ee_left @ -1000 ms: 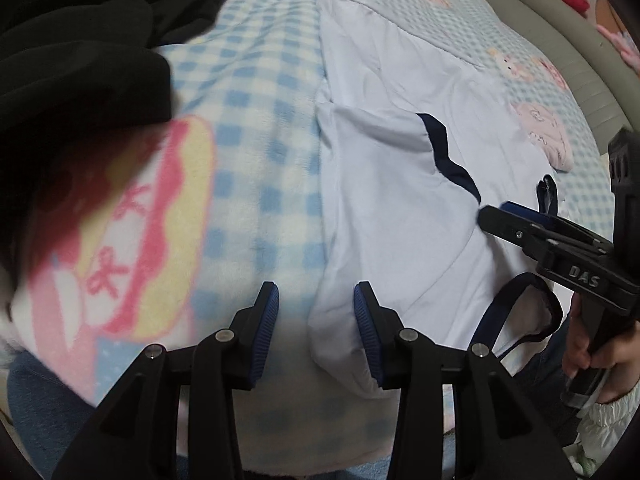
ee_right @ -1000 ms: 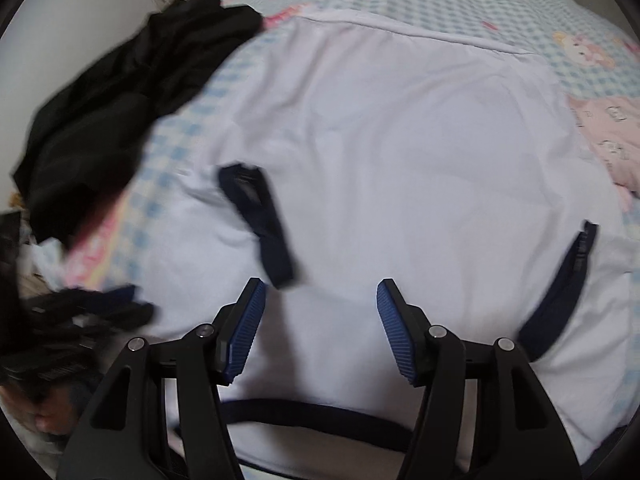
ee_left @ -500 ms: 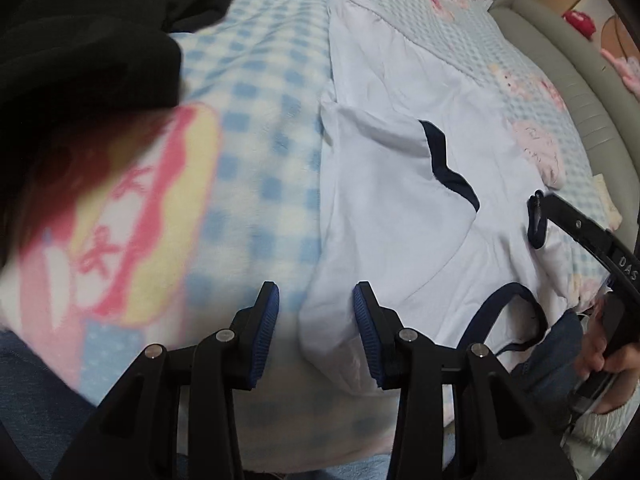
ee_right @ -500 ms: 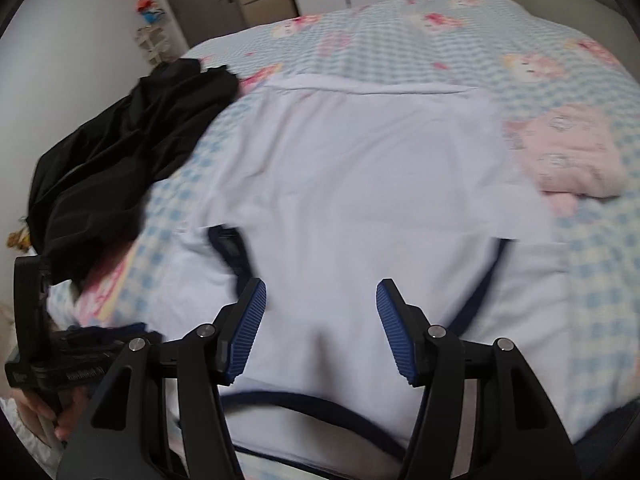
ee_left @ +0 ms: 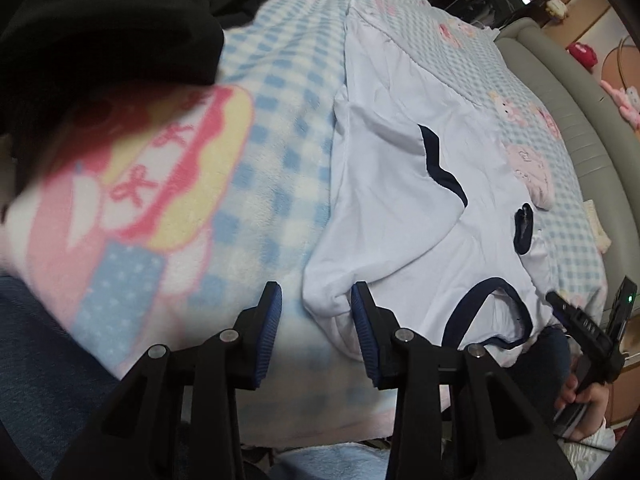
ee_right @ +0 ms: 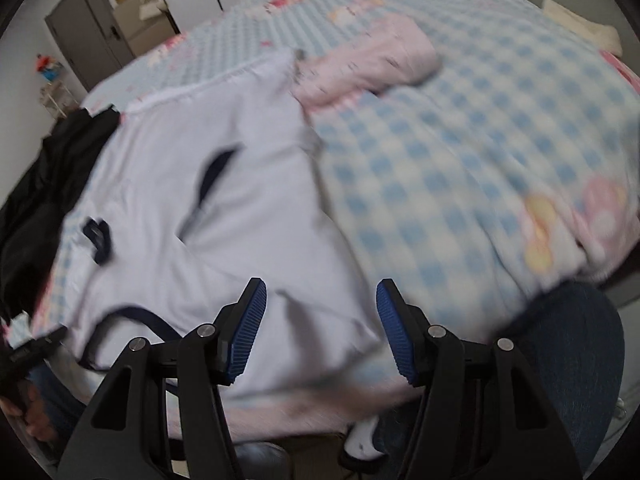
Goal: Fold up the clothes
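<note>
Now: each gripper stands at one shoulder of the white shirt

Closest to the left gripper [ee_left: 316, 312] is the bunched shoulder corner of the white shirt [ee_left: 400, 208]. This fold of cloth lies already between the two blue pads, and the jaws are closing on it at a middle width; the pads do not seem to press it yet. The right gripper [ee_right: 320, 328] hangs over the other shoulder corner, near the edge of the bed. Its jaws stand wide and hold nothing, and the white cloth lies under the gap between them. This view is blurred, so I cannot say if the pads touch the cloth.

Between the two corners runs the dark neckline [ee_left: 484, 308], on the side near to the person. From there the long axis of the shirt goes away from both grippers, over the checked blanket [ee_left: 280, 120], up to the hem at the far end. One sleeve with a dark cuff [ee_left: 440, 168] is folded in over the body.

Beside the far part of the shirt, on the right gripper's side, lies a small pink garment [ee_right: 368, 64], just touching the shirt's edge. On the left gripper's side a heap of black clothes [ee_left: 100, 40] lies apart from the shirt.

I judge that the left one is nearer to its grip, and the right must still come down on its corner.
</note>
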The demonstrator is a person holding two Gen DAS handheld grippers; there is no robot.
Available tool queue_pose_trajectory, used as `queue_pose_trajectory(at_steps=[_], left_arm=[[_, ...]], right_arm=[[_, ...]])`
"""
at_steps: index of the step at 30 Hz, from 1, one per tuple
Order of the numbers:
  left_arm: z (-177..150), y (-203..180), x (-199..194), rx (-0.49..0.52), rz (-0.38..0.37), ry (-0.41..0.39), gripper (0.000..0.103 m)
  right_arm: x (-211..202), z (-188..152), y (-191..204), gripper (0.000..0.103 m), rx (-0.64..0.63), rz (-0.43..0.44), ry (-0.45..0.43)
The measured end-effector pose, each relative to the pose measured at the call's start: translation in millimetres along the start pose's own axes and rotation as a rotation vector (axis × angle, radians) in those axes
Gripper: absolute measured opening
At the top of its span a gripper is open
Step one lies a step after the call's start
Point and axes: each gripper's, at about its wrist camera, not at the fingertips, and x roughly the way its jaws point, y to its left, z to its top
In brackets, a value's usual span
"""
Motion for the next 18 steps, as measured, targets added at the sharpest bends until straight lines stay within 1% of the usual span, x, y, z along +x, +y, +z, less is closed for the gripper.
queue_pose_trajectory(at_steps=[2,4,6,8,10,11,13,14,15,18], left_arm=[[-4,0,-2,-0.004,-0.041,-0.009,0.039],[-8,-1,2,-0.020,-0.110,0.001,0.043],[-11,-4,12,-0.035,-0.158,0.018,0.043],[-12,-9,18,-0.024,-0.118,0.007,0.039],[-13,-13,18,-0.012,-0.065,-0.003,0.024],[-14,-11,17,-0.016,-0.045,-0.003,0.022],[-15,-5,14,-0.028,-0.007,-0.004,0.014],[-15,-3,14,-0.041,-0.003,-0.006,0.014],[-17,1,12,-0.059,-0.012,-0.009,0.014],[-20,5,7,-0.077,-0.013,-0.024,0.014]], right_arm=[[-1,-7,-7,0.059,0.014,-0.006,-0.002],[0,-11,-12,0.059,0.033,0.045,0.014],[5,-15,-11,0.059,0.026,0.071,0.024],[10,-20,-8,0.059,0.015,0.091,0.032],[13,-23,-7,0.059,0.012,0.102,0.035],[12,-22,-9,0.059,0.016,0.098,0.033],[12,-22,-15,0.059,0.018,0.060,0.025],[13,-23,-17,0.059,0.016,0.034,0.023],[13,-23,-21,0.059,0.025,0.030,0.023],[12,-25,-31,0.059,0.064,0.045,0.027]])
